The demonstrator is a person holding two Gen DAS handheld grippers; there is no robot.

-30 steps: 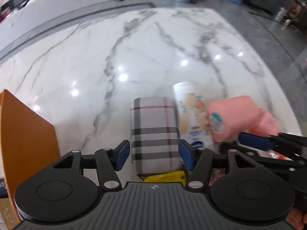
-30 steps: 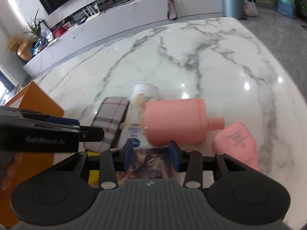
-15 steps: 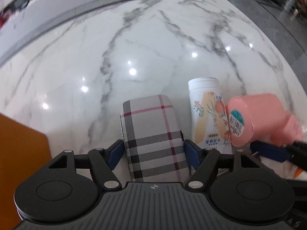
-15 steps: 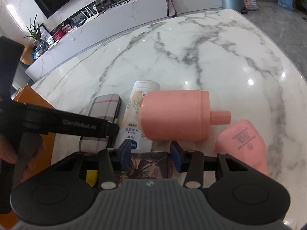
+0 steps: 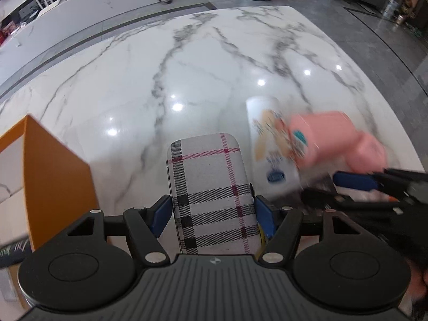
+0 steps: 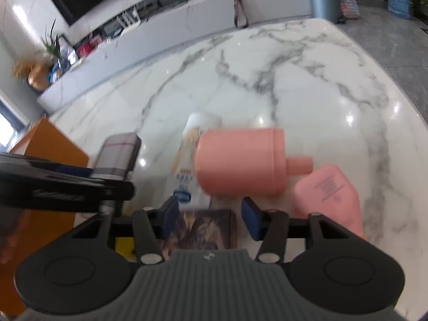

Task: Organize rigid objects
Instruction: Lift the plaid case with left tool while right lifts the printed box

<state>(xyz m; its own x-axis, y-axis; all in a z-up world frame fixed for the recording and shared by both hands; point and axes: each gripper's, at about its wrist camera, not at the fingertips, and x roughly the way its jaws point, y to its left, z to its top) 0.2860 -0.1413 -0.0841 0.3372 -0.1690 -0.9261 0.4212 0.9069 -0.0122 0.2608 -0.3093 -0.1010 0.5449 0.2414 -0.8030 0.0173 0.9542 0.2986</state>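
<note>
A grey plaid case (image 5: 211, 195) lies between the blue pads of my left gripper (image 5: 212, 216), which is shut on it; the case also shows in the right wrist view (image 6: 117, 155). My right gripper (image 6: 210, 219) is open over a dark patterned box (image 6: 203, 227). Just beyond it lie a pink bottle (image 6: 240, 163), a white printed tube (image 6: 192, 157) and a pink flat bottle (image 6: 329, 192). The pink bottle (image 5: 323, 139) and white tube (image 5: 270, 144) are blurred in the left wrist view.
An orange box (image 5: 53, 179) stands at the left, also in the right wrist view (image 6: 50, 149). A yellow object (image 6: 124, 243) lies under the left gripper. The white marble table (image 5: 187, 67) stretches far ahead; its right edge curves close by.
My left gripper has closed in on the plaid case and lifted back, bringing the orange box into view. My right gripper has opened wider over the patterned box.
</note>
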